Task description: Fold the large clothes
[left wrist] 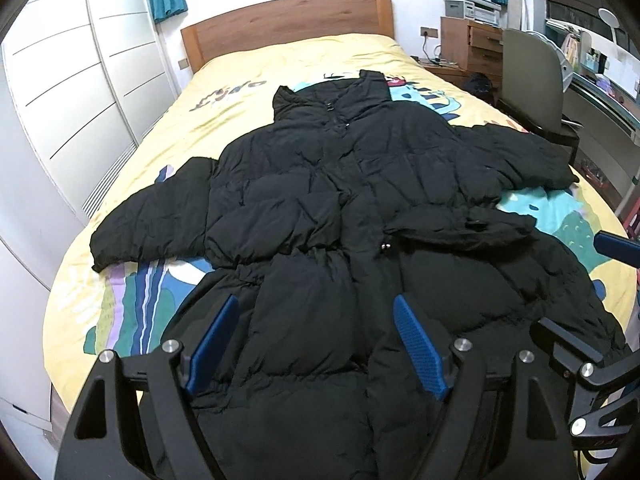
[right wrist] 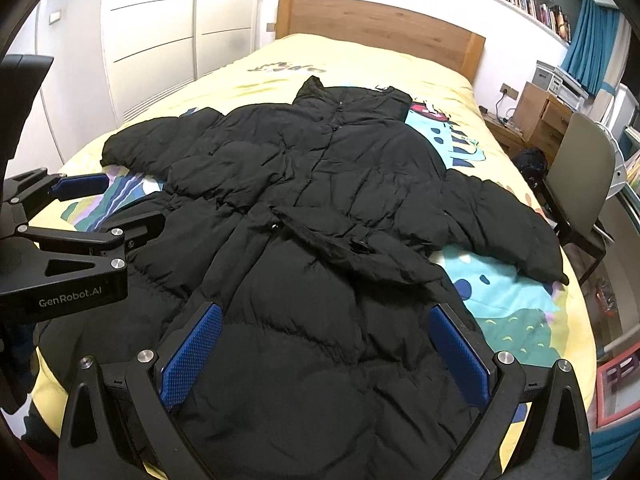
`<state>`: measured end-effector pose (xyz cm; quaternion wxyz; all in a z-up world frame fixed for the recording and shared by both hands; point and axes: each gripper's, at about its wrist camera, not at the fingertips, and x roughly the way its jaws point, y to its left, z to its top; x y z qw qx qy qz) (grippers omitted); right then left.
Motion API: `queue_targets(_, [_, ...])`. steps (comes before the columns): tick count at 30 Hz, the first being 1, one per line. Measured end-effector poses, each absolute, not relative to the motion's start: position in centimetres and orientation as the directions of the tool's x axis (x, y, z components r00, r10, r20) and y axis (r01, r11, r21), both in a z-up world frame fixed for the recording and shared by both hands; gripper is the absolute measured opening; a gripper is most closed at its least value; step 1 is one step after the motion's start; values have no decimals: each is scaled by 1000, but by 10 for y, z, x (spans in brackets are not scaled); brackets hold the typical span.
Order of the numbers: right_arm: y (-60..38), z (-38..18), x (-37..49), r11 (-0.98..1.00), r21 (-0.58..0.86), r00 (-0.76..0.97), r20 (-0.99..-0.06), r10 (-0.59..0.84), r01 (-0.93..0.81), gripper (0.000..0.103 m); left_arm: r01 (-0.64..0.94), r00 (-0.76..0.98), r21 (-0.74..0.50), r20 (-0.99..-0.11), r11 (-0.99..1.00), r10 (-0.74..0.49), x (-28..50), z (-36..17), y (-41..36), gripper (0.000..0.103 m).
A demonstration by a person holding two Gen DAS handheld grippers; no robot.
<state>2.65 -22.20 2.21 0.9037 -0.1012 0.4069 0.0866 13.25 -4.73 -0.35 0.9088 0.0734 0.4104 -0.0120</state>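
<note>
A large black puffer coat (left wrist: 320, 208) lies flat and face up on the bed, collar toward the headboard, both sleeves spread out to the sides; it also shows in the right wrist view (right wrist: 320, 208). My left gripper (left wrist: 316, 320) is open and empty, held over the coat's hem at its left side. My right gripper (right wrist: 326, 332) is open and empty, held over the hem at its right side. The left gripper also shows at the left edge of the right wrist view (right wrist: 80, 208). The coat's lowest hem edge is hidden under the grippers.
The bed has a yellow cartoon-print cover (left wrist: 256, 64) and a wooden headboard (left wrist: 288, 20). White wardrobe doors (left wrist: 68, 80) stand to the left. A chair (right wrist: 580, 176), a wooden drawer cabinet (right wrist: 540, 120) and a desk stand to the right.
</note>
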Motion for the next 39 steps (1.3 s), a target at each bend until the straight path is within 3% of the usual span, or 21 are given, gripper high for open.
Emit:
queue_targets(18, [-209,-5,41,962,-120,601,-798,55,-247,101,57,594,124,-801,991,67,138,-44,-27,79])
queue_targets(26, [-223,2,35,967,-102,601,-797,60,-232,101,37,599,139,-796,990,89,137,-36,-10,79])
queue_targets(32, [-299,51,63,992,-110,669,-742,-44,-58,101,-80,635,137,-756,987,157,171,3,59,79])
queue_targets(36, [-361,89,93,996,-44,717,-692,-83,73,101,-167,672,131,-710,977,210,204,36,102,79])
queue_targets(39, [-396,95,118,989,-2,739,-664,-112,149,102,-208,654,102,-725,973,216,231,41,125,79])
